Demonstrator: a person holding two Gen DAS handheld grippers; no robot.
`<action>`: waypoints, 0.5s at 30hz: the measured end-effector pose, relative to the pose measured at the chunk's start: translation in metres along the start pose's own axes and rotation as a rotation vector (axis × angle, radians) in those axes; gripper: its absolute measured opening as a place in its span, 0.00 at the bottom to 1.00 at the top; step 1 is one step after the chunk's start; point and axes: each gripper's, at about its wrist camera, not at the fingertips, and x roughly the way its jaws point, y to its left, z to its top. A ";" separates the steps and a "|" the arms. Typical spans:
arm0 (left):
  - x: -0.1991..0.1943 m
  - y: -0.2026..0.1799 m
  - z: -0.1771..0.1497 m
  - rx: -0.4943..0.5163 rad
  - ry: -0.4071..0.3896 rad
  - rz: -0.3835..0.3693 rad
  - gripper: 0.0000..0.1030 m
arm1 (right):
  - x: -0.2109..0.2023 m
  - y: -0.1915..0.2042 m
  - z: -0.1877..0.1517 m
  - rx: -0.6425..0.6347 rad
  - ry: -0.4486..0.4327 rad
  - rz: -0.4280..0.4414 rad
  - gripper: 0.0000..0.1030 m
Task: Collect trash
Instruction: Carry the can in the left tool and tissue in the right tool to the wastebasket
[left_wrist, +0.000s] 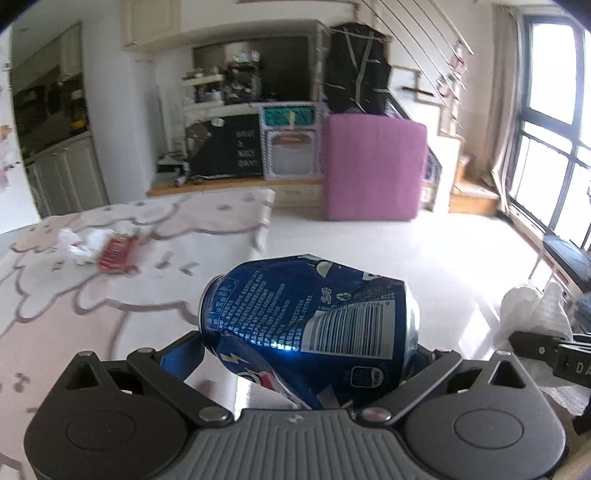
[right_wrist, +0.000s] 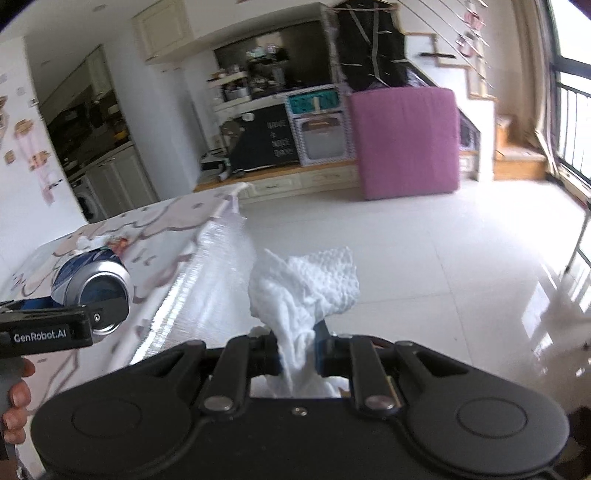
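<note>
My left gripper (left_wrist: 310, 350) is shut on a crushed blue soda can (left_wrist: 310, 317), held sideways above the table's edge; the can also shows in the right wrist view (right_wrist: 92, 291). My right gripper (right_wrist: 295, 354) is shut on a crumpled white paper towel (right_wrist: 306, 284), held over the floor beside the table; the towel also shows at the right of the left wrist view (left_wrist: 532, 314). On the table (left_wrist: 110, 295) lie a red wrapper (left_wrist: 116, 253) and crumpled white paper (left_wrist: 81, 243).
The table has a pink cartoon-print cloth with a plastic cover (right_wrist: 207, 266). A white tiled floor (right_wrist: 424, 258) lies beyond. A pink cushion (left_wrist: 373, 170) leans against a low platform with shelves. Windows (left_wrist: 554, 129) are at the right.
</note>
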 end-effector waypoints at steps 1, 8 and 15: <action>0.004 -0.006 -0.002 0.006 0.010 -0.010 0.99 | 0.001 -0.006 -0.003 0.011 0.004 -0.007 0.16; 0.039 -0.044 -0.023 0.056 0.092 -0.058 0.99 | 0.011 -0.054 -0.025 0.084 0.048 -0.061 0.16; 0.083 -0.066 -0.054 0.102 0.238 -0.117 0.99 | 0.026 -0.095 -0.051 0.153 0.118 -0.111 0.16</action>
